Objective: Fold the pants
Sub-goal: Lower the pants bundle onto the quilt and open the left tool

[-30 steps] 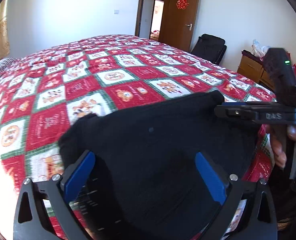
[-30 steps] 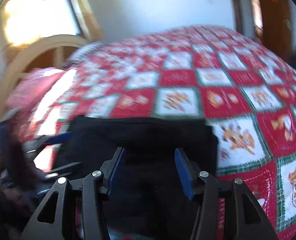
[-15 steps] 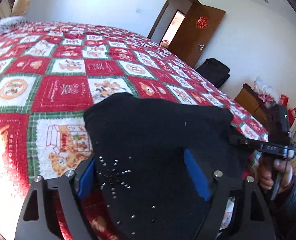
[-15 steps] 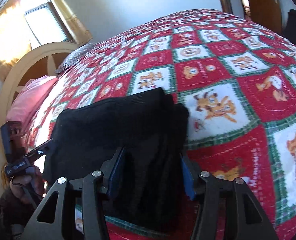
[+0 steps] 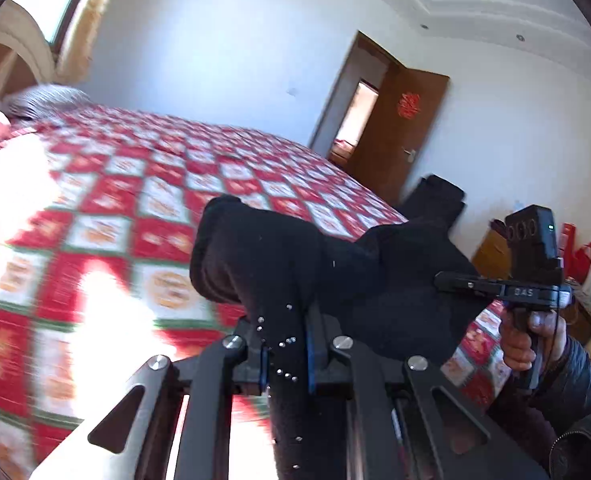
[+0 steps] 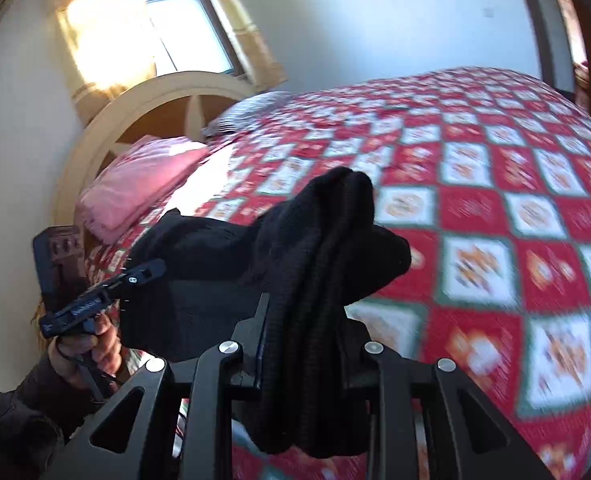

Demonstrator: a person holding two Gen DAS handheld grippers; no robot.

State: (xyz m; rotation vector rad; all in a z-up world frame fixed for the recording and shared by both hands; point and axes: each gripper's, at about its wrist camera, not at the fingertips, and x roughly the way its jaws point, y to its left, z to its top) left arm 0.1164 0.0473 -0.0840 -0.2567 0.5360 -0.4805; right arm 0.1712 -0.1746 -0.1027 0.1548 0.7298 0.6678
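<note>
The black pants (image 5: pixel 375 280) hang bunched in the air above the red patchwork bed (image 5: pixel 135 220), stretched between both grippers. In the left wrist view my left gripper (image 5: pixel 285 344) is closing, its blue pads pinching a studded fold of the pants. My right gripper (image 5: pixel 475 286) holds the far side, with a hand (image 5: pixel 531 340) on its grip. In the right wrist view my right gripper (image 6: pixel 301 340) is closing on a thick ribbed bunch of the pants (image 6: pixel 327 240), which fills the gap between its jaws. My left gripper (image 6: pixel 135 276) shows at the left.
The quilt (image 6: pixel 495 200) covers the whole bed. A pink folded blanket (image 6: pixel 135 188) lies by the arched headboard (image 6: pixel 135 108) under a window. Past the bed's far side are a brown door (image 5: pixel 407 128), a black chair (image 5: pixel 439 196) and a wooden dresser (image 5: pixel 491 252).
Both grippers have closed on the pants and risen. The pants, flat on the quilt a second ago, now hang bunched above it. Both views have tilted up toward the walls.
</note>
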